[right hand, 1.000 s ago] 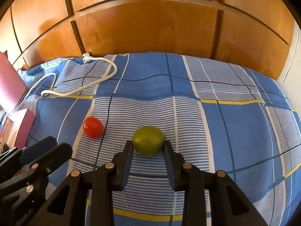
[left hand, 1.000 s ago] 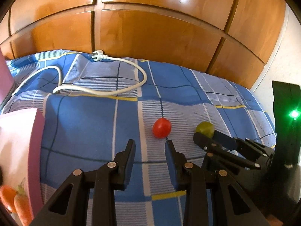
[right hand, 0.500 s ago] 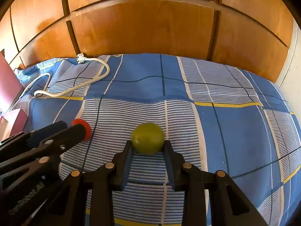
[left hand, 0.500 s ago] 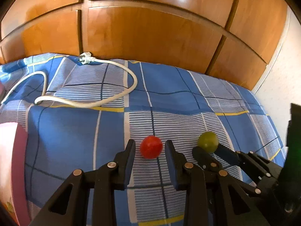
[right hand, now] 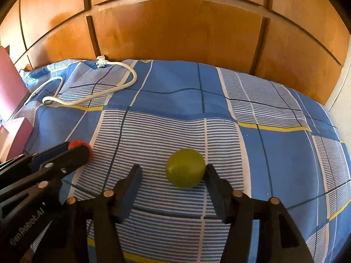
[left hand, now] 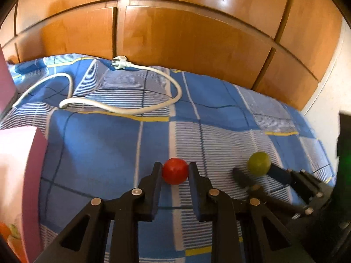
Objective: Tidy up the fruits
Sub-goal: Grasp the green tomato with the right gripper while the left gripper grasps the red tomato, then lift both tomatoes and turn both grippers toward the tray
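Note:
A red round fruit (left hand: 175, 171) lies on the blue checked bedsheet (left hand: 98, 153). My left gripper (left hand: 175, 171) has its fingertips on both sides of it, touching it. A green round fruit (right hand: 185, 167) lies to its right on the sheet. My right gripper (right hand: 172, 173) is wide open around it; the right finger (right hand: 211, 175) touches the fruit and the left finger stands apart. In the left wrist view the green fruit (left hand: 258, 164) sits between the right gripper's fingers. In the right wrist view the red fruit (right hand: 76, 143) is mostly hidden behind the left gripper.
A white power cord (left hand: 122, 107) with a plug lies looped at the back of the bed. A pink box (left hand: 19, 175) stands at the left, with orange items at its foot. A wooden wardrobe (left hand: 186, 35) rises behind the bed.
My left gripper moved forward and now holds the red fruit between its fingertips. My right gripper opened wide; the green fruit now sits against its right finger.

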